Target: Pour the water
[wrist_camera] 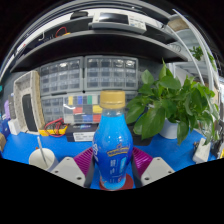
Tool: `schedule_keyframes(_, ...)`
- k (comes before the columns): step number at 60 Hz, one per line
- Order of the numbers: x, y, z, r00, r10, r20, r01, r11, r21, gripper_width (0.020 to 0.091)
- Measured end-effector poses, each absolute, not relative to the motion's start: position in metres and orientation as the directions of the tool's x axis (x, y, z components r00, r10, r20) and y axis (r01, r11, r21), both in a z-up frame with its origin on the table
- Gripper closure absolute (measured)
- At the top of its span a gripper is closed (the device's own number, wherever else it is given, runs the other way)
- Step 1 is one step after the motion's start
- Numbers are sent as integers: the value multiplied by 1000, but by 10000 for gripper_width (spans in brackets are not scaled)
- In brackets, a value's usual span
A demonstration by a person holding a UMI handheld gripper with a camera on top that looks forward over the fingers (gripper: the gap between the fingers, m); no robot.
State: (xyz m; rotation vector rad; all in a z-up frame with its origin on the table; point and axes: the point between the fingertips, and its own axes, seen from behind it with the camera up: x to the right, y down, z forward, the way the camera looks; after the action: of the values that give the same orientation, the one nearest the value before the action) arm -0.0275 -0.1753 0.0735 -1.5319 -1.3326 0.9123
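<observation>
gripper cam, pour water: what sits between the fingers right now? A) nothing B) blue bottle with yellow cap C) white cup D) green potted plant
B: the blue bottle with its yellow cap stands upright between the pink pads of the gripper; the potted plant is beyond, off to one side.

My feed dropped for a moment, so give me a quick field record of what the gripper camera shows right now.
held item: blue bottle with orange cap, upright
gripper: fingers shut on the bottle, pink pads at both sides
surface: blue table
right of bottle: potted green plant
left of bottle: white cup-like object, unclear
behind: grey drawer cabinets, colour chart
pouring: not yet started
</observation>
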Motion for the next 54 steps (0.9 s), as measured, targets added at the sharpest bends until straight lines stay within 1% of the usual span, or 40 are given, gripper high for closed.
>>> schedule_keyframes(1, -27, -176, 73, 153, 988, 25, 343, -30, -939, 460)
schedule_keyframes(3, -25, -174, 72, 161, 986, 30, 350, -29, -936, 367)
schedule_keyframes(5, -22, -174, 72, 170, 985, 34, 356, -29, -934, 306)
schedule_keyframes(7, -20, -173, 71, 178, 983, 39, 361, -28, -932, 266)
schedule_keyframes(8, -17, -173, 72, 184, 982, 42, 363, -28, -931, 257)
schedule_keyframes(20, 32, -184, 65, 227, 973, 31, 420, -69, -905, 261)
schedule_keyframes(27, 68, -202, 74, 237, 971, 31, 444, -80, -893, 266)
schedule_keyframes(34, 92, -235, 101, 223, 975, 18, 451, -87, -889, 263)
schedule_keyframes(47, 115, -316, 163, 147, 989, -23, 424, -84, -902, 265)
schedule_keyframes(54, 130, -354, 182, 91, 996, -15, 435, -54, -899, 260)
